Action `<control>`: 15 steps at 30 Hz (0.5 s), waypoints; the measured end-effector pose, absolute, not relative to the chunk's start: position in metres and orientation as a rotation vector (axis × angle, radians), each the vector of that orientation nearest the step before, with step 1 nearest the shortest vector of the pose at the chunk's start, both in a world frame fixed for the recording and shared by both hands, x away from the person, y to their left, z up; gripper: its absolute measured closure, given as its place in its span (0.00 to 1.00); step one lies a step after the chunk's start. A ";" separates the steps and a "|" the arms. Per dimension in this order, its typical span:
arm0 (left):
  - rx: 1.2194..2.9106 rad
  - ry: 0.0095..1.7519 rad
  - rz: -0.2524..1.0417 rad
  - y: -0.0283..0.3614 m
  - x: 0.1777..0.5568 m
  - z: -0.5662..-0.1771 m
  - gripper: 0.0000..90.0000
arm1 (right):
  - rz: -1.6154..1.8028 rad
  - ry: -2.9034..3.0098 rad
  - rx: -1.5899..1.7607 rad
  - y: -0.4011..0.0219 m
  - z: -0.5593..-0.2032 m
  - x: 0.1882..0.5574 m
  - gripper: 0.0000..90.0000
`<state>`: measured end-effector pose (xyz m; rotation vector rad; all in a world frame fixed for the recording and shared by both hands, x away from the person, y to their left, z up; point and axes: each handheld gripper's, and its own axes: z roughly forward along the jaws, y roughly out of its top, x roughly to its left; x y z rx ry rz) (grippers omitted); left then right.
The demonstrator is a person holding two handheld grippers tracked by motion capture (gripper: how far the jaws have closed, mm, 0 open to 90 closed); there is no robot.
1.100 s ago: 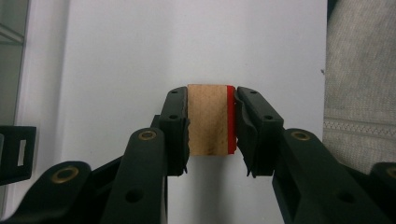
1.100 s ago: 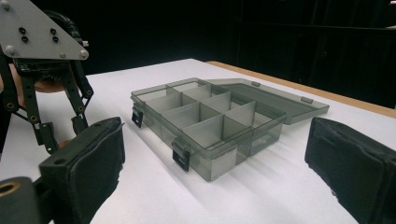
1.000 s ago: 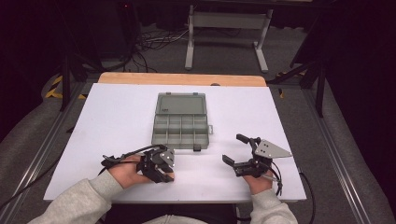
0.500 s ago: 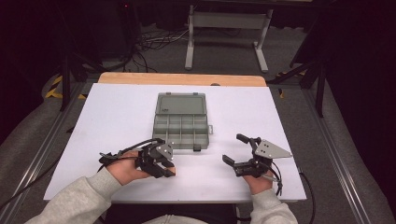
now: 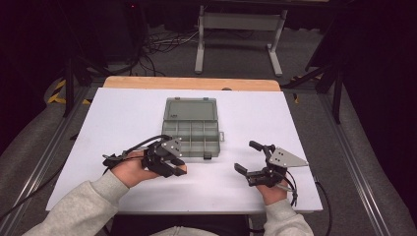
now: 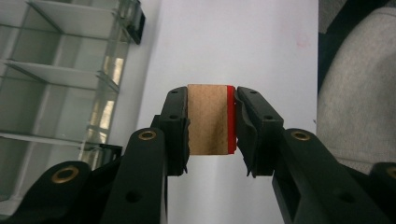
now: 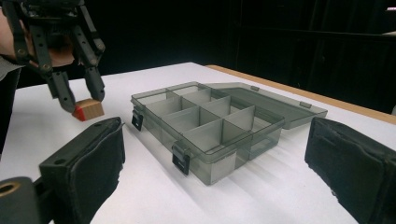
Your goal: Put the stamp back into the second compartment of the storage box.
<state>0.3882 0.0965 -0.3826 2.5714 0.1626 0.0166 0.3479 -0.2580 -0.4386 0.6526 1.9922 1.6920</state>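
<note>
The left gripper [image 6: 212,119] clamps a red-edged wooden block [image 6: 210,119] near the tabletop's [image 5: 123,118] front edge, the open compartment box [image 5: 192,127] looks empty, and the right gripper [image 5: 252,158] hangs wide apart, so loading has likely barely begun.

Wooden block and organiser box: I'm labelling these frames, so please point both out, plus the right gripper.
wooden block [image 6: 208,119], left gripper view, on its brown face between the jaws.
organiser box [image 7: 212,123], right gripper view, on a divider.
right gripper [image 5: 250,158], high view, between its open fingertips.
</note>
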 end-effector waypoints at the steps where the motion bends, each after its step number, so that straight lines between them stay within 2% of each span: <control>1: 2.566 0.169 0.021 0.097 0.389 -0.381 0.73 | 1.693 1.992 0.652 -0.258 -0.439 0.348 0.06; 15: 2.491 0.254 0.089 0.104 0.405 -0.365 0.73 | 1.698 1.988 0.644 -0.258 -0.438 0.347 0.06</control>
